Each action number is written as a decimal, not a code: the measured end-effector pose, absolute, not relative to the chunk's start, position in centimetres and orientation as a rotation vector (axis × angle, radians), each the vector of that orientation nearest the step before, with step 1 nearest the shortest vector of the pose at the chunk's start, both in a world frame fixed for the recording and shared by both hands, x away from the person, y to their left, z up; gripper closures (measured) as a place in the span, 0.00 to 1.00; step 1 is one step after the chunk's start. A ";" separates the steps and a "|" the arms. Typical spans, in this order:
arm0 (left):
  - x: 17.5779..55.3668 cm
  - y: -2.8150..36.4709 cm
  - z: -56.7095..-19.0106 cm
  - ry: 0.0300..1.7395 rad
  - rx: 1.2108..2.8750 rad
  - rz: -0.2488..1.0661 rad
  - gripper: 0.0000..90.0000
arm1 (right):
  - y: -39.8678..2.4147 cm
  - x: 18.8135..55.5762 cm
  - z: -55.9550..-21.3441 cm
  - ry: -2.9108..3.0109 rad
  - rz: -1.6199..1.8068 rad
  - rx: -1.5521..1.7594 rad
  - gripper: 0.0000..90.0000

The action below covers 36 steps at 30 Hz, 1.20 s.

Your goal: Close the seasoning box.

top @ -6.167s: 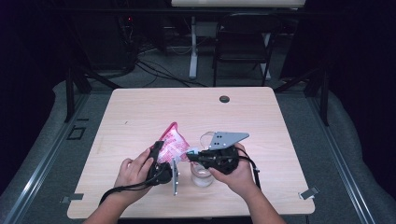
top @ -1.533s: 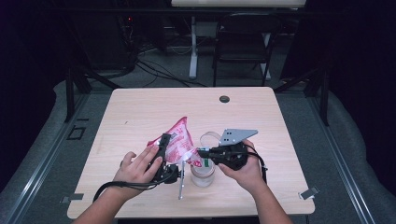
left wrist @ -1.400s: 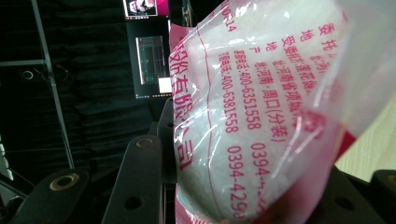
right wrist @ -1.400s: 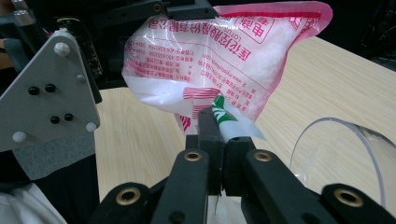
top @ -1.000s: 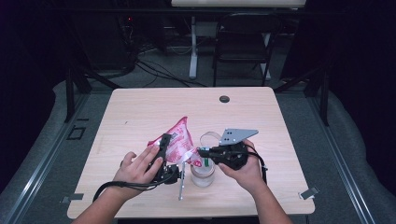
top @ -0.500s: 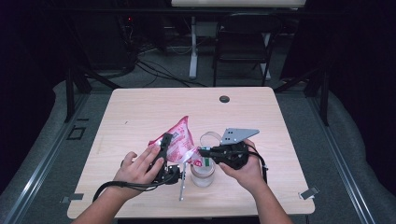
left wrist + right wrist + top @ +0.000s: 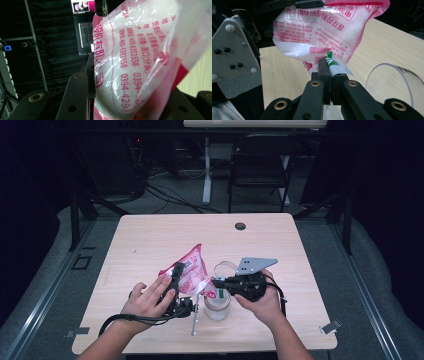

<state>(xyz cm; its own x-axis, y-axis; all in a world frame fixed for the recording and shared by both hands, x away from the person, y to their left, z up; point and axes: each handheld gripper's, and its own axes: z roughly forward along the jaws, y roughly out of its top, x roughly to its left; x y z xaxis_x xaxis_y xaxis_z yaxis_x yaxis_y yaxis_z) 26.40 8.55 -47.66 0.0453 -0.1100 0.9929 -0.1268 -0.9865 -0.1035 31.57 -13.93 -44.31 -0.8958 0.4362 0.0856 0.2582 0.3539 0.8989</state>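
**Bag tipped over the cup, held at both ends**

The left gripper [image 7: 176,279] clamps the fat body of the bag [image 7: 191,272], its jaws pressed into the bulging sides, and holds it raised and tilted above the table [image 7: 150,240]. The right gripper [image 7: 218,282] has its jaws shut tight on the bag's lower corner [image 7: 332,63], a flat strip of film. That pinch seems meant to steer or open the corner above the cup [image 7: 218,305], which stands just beneath it.

The bag is thin, glossy plastic, clear with pink edges and red print, wrinkled where it is squeezed, packed with white grains. The cup is clear, round and thin-rimmed. A slim metal tool [image 7: 195,317] lies beside the cup on pale wood.
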 end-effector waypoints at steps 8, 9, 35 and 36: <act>26.4 8.5 -47.3 -0.266 2.260 2.147 0.73 | -14.0 31.5 -44.2 2.435 1.575 0.637 1.00; 26.3 8.4 -47.3 -0.270 2.255 2.153 0.73 | -14.0 31.5 -44.2 2.433 1.576 0.638 1.00; 26.3 8.3 -47.2 -0.274 2.255 2.145 0.74 | -14.0 31.5 -44.2 2.432 1.572 0.642 1.00; 26.3 8.3 -47.2 -0.273 2.255 2.144 0.74 | -14.0 31.5 -44.2 2.431 1.571 0.642 1.00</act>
